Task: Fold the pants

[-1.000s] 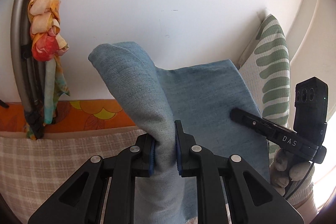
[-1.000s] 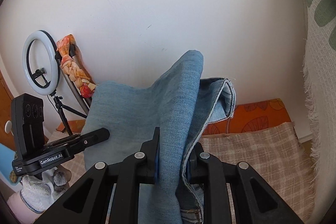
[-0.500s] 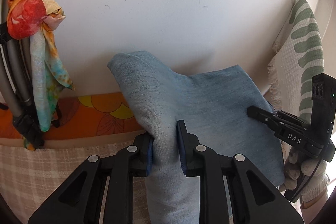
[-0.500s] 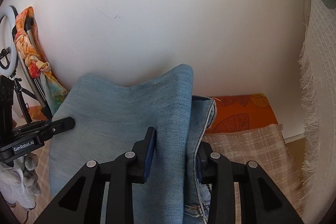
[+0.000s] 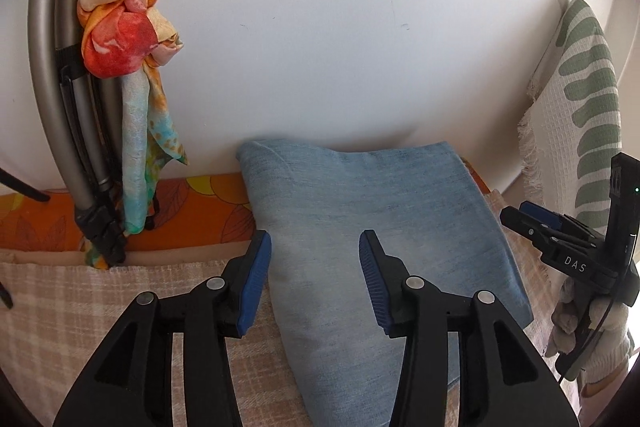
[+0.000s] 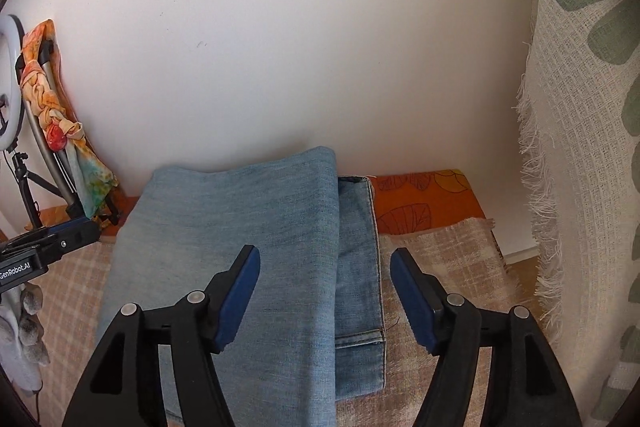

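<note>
I find the pants (image 5: pixel 372 227) lying folded flat on the checked blanket (image 5: pixel 100 307), against the wall. Both the left gripper (image 5: pixel 315 281) and right gripper (image 6: pixel 325 301) are opening, jaws released, pads clear, so the fold stays put.

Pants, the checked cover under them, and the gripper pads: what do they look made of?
Pants: light blue denim, faded matte; stitched hem and seam show at the right edge. Checked cover: looks like a coarse woven beige textile, matte, weave visible; fibre unclear. Pads on the left gripper: blue, ribbed, probably rubber or soft plastic on black, seemingly plastic fingers.
</note>
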`<state>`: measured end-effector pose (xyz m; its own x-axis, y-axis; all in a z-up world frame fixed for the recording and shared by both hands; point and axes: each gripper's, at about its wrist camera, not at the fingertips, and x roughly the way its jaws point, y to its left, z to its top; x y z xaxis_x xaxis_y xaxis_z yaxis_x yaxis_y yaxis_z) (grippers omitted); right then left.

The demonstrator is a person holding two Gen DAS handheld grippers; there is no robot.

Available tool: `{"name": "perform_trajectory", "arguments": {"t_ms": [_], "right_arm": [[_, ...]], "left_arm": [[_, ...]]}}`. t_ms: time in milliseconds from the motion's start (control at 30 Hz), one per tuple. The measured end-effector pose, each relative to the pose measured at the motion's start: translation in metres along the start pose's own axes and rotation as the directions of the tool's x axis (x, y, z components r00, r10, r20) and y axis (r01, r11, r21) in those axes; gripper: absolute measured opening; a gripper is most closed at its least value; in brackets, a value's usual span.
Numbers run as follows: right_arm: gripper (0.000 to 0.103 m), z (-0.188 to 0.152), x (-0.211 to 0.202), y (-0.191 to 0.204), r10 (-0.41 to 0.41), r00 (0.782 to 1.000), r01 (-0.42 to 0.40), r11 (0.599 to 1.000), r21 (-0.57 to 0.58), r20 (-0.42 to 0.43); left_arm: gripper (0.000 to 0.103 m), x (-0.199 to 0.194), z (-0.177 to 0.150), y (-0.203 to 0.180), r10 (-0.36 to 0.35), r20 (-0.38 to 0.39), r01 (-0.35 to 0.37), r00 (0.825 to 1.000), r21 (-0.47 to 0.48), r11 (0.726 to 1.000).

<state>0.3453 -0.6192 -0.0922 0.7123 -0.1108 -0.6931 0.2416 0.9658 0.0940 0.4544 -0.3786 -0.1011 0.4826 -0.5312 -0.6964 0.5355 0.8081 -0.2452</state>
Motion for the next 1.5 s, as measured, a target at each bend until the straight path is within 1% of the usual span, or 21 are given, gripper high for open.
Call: {"name": "perform_trajectory", "arguments": {"t_ms": [67,267,367,433,500,600,667,700,733,800,900,1000,1133,1167,1233,1300,1367,1500], "right_arm": [[0.074,-0.001,-0.010,0.004,-0.006,1.000,0.006,1.000,-0.003,0.009],[0.077,-0.010,-0.051,0.014,-0.023,0.999,0.023,1.000,-0.008,0.034],[0.083,-0.018,-0.072,0.021,-0.035,0.999,0.035,0.999,-0.003,0.042],[0.083,-0.025,-0.087,0.026,-0.040,0.998,0.040,0.999,-0.009,0.053],[0.084,-0.032,-0.101,0.035,-0.044,0.997,0.045,0.999,-0.022,0.066],[0.084,-0.044,-0.116,0.049,-0.045,0.997,0.046,0.999,-0.022,0.065],[0.084,-0.054,-0.128,0.058,-0.043,0.997,0.044,0.999,-0.020,0.063],[0.084,-0.059,-0.134,0.064,-0.045,0.997,0.047,0.999,-0.023,0.065],[0.085,-0.064,-0.140,0.069,-0.047,0.997,0.049,0.998,-0.030,0.064],[0.085,-0.075,-0.151,0.079,-0.045,0.997,0.047,0.998,-0.036,0.070],[0.086,-0.091,-0.167,0.091,-0.035,0.996,0.037,0.999,-0.030,0.077],[0.087,-0.107,-0.183,0.102,-0.044,0.995,0.048,0.998,-0.037,0.090],[0.096,-0.128,-0.202,0.114,-0.065,0.992,0.069,0.997,-0.030,0.110],[0.096,-0.132,-0.207,0.117,-0.068,0.991,0.072,0.997,-0.030,0.114],[0.096,-0.141,-0.215,0.122,-0.072,0.990,0.076,0.996,-0.036,0.119],[0.098,-0.149,-0.223,0.128,-0.082,0.989,0.087,0.996,-0.037,0.126],[0.101,-0.158,-0.231,0.134,-0.088,0.987,0.093,0.995,-0.038,0.134],[0.102,-0.173,-0.242,0.146,-0.088,0.987,0.095,0.995,-0.040,0.138]], "left_arm": [[0.045,-0.005,0.000,-0.010,-0.005,0.005,0.005,1.000,0.000,1.000],[0.045,-0.036,-0.011,-0.014,-0.022,0.013,0.022,1.000,0.000,1.000],[0.045,-0.055,-0.018,-0.019,-0.035,0.022,0.035,0.999,0.018,0.999],[0.045,-0.068,-0.024,-0.024,-0.034,0.033,0.032,0.999,0.041,0.999],[0.045,-0.081,-0.030,-0.025,-0.046,0.038,0.044,0.998,0.045,0.998],[0.045,-0.095,-0.040,-0.031,-0.063,0.030,0.062,0.998,0.050,0.997],[0.045,-0.108,-0.049,-0.033,-0.062,0.031,0.060,0.998,0.064,0.996],[0.046,-0.114,-0.054,-0.034,-0.059,0.032,0.057,0.998,0.071,0.996],[0.052,-0.118,-0.058,-0.035,-0.056,0.029,0.053,0.998,0.077,0.996],[0.056,-0.131,-0.068,-0.034,-0.057,0.031,0.055,0.998,0.081,0.995],[0.056,-0.153,-0.084,-0.030,-0.060,0.039,0.057,0.997,0.071,0.996],[0.062,-0.170,-0.099,-0.027,-0.063,0.040,0.061,0.997,0.059,0.996],[0.063,-0.193,-0.120,-0.027,-0.070,0.051,0.067,0.996,0.063,0.996],[0.064,-0.199,-0.125,-0.027,-0.070,0.058,0.066,0.996,0.064,0.996],[0.068,-0.212,-0.135,-0.027,-0.058,0.075,0.052,0.995,0.073,0.996],[0.069,-0.222,-0.143,-0.026,-0.054,0.086,0.047,0.995,0.079,0.996],[0.069,-0.232,-0.151,-0.024,-0.053,0.093,0.046,0.994,0.075,0.996],[0.071,-0.251,-0.168,-0.022,-0.041,0.112,0.032,0.993,0.089,0.996]]}}
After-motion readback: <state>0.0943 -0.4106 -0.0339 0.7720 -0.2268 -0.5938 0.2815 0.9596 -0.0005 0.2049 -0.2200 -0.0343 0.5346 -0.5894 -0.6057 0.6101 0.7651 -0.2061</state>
